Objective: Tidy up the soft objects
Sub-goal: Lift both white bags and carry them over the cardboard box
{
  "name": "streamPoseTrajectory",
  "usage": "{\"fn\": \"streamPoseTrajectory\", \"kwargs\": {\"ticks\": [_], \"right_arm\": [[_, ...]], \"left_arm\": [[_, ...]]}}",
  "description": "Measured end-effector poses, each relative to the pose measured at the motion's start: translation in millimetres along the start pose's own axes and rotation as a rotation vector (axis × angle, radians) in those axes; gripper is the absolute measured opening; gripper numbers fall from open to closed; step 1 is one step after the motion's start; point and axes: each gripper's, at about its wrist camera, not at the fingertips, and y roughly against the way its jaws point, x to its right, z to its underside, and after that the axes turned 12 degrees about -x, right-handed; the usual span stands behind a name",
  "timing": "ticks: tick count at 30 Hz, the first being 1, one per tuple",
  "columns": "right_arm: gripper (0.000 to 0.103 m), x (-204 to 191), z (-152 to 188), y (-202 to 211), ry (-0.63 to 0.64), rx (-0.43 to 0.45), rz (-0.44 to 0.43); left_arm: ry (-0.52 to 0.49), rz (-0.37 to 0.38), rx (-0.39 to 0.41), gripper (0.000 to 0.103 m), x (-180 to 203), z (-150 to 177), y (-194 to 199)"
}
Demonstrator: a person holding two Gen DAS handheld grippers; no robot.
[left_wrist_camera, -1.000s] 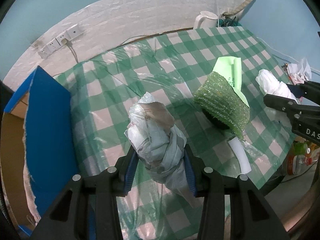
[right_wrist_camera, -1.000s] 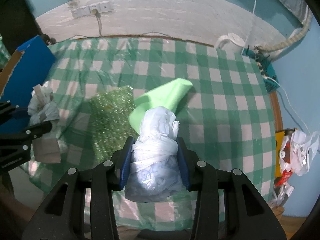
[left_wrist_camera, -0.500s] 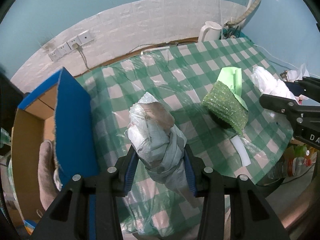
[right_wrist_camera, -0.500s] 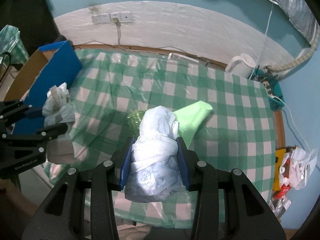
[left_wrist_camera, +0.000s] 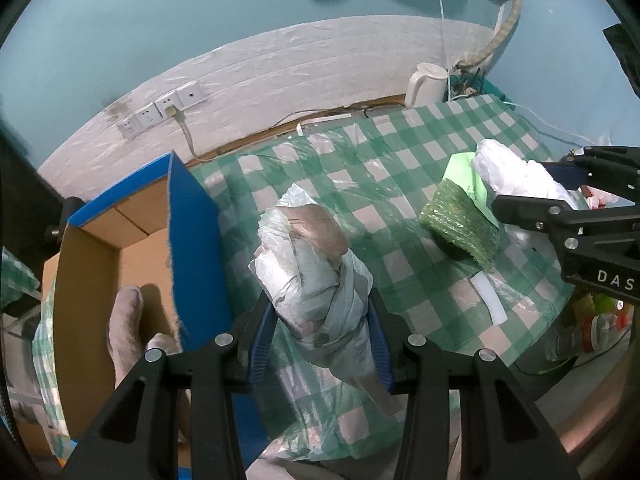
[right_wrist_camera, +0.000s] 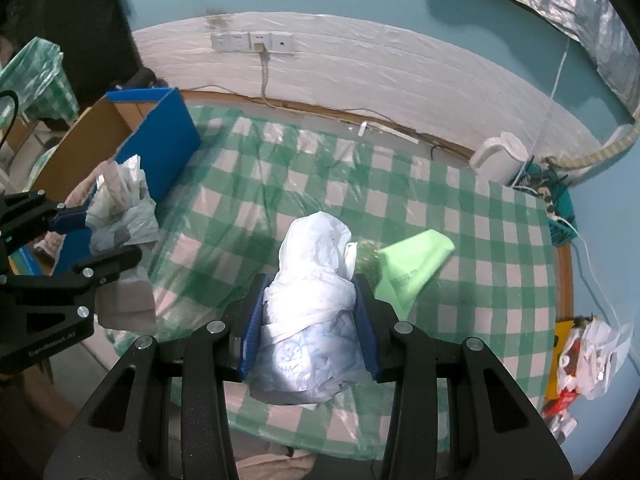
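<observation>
Your left gripper clamps a grey bundle beside the box, your right gripper clamps a white bag, both above the checked table.

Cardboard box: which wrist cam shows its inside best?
Left wrist view. It looks down into the open cardboard box, showing the brown interior and soft items already at the bottom. The right wrist view catches the same box obliquely at far left, mostly its blue outer wall.

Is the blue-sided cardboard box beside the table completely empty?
No. In the left wrist view, the blue-sided cardboard box already holds a pale pinkish soft object lying against its inner wall.
</observation>
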Motion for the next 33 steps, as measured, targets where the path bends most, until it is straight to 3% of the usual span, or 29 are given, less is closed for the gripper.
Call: {"fn": "streamPoseTrajectory", "kwargs": {"ticks": [33], "right_arm": [[0.040, -124, -71, 10, 0.179, 0.029, -0.056]], "left_arm": [[0.219, -0.033, 0.101, 0.044, -119, 41, 42]]}}
